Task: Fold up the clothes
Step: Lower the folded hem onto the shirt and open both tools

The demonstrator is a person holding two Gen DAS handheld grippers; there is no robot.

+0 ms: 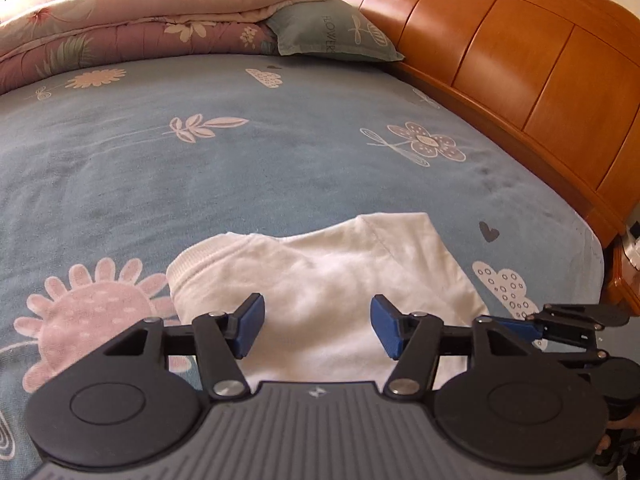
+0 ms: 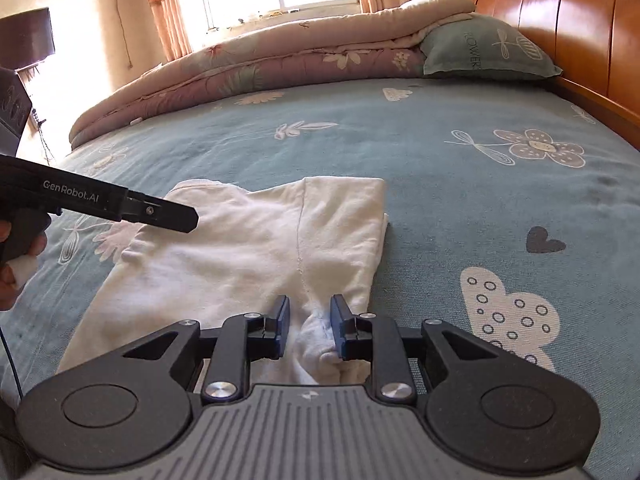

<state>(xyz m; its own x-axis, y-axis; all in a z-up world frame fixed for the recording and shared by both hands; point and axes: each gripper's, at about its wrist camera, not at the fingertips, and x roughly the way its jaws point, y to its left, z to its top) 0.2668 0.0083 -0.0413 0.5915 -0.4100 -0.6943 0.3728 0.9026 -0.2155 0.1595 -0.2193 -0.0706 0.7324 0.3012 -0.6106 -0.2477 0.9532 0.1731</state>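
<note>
White garment half folded on the blue flowered bed, one claw spread, the other pinching cloth.

Through the left wrist camera I see my left claw spread wide above the white garment, nothing between its blue pads; the wooden headboard runs along the right. Through the right wrist camera my right claw has a bunched ridge of the white garment pinched between its pads, near the cloth's closest edge, while the left claw's black body reaches in from the left.
</note>
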